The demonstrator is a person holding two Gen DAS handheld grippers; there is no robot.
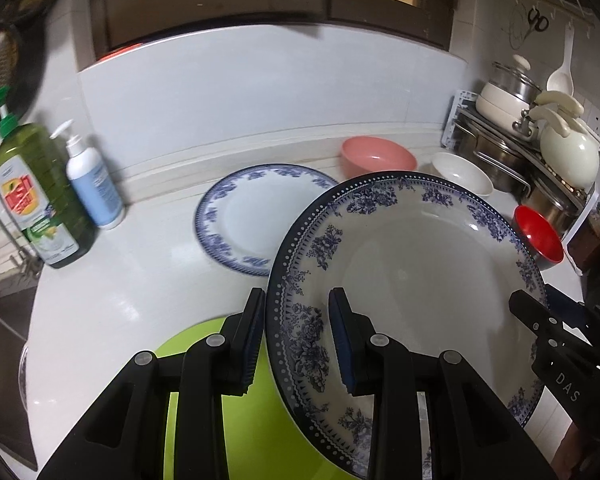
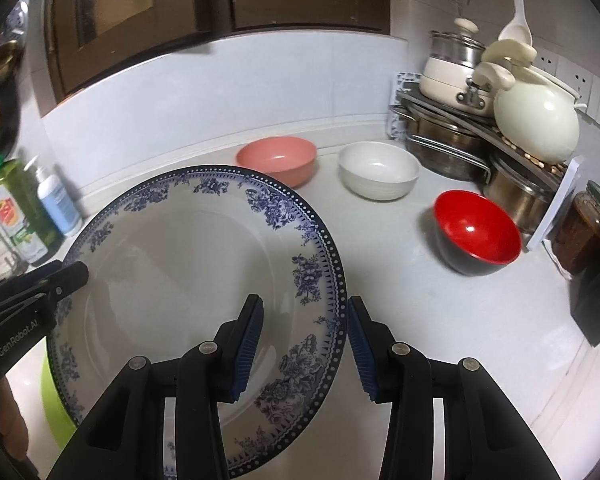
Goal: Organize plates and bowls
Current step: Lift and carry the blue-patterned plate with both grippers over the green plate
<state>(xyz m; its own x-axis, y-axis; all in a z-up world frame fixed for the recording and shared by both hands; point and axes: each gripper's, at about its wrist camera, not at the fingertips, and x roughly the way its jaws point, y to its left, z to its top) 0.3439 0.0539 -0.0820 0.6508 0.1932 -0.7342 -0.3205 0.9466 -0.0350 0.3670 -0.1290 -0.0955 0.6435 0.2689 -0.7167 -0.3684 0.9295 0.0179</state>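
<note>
Left tool (image 1: 296, 300) astride the left rim of the deep blue-patterned plate (image 1: 420, 260), fingers apart, one inside, one outside; cannot tell whether actually pinching. Plate tilted above a green plate (image 1: 196, 360) on the desk (image 1: 140, 280). Right tool (image 2: 304, 304) likewise astride the opposite rim, bite unclear. Probably glazed china: stiff, weighty, slick, chippable. Best gripped deep across the rim, both sides.
</note>
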